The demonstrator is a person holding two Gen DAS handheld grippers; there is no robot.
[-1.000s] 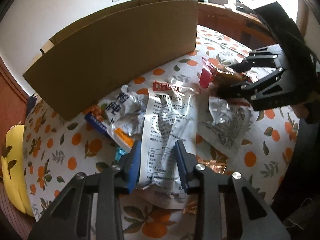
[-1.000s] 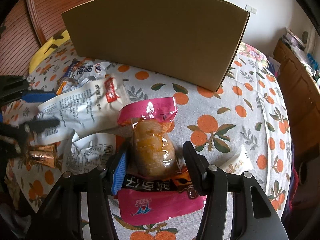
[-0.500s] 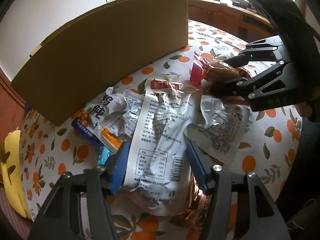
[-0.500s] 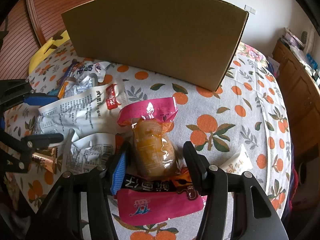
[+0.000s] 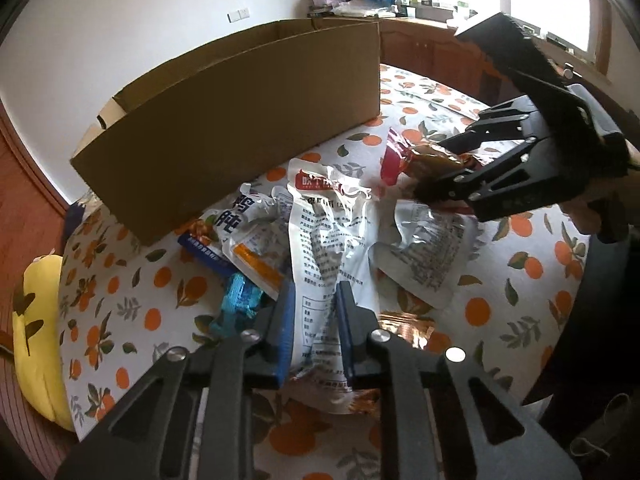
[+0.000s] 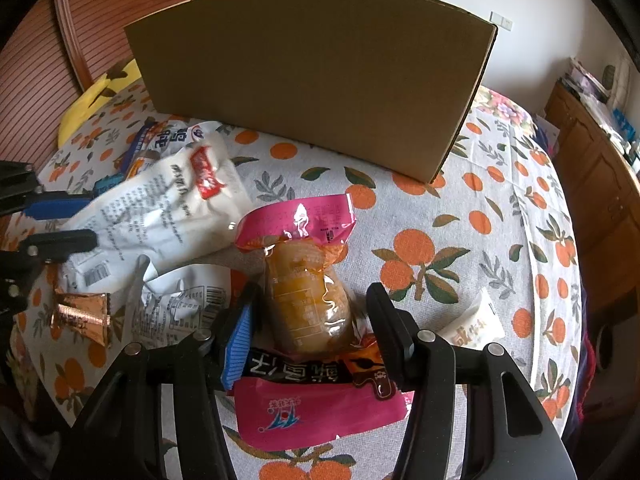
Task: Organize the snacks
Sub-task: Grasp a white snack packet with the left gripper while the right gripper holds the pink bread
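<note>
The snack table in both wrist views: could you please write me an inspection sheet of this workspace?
Surface: round table with orange-print cloth.
Job's things: cardboard box upright at the back; white pouch, pink-ended bun pack, silver packets loose in front.
Clutter: copper wrapper, blue wrapper, small white sachet.
Grippers: left gripper shut on white pouch; right gripper open, jaws astride the bun pack.
Cables: nothing seen.
Surroundings: yellow cushion, wooden cabinets, window.
</note>
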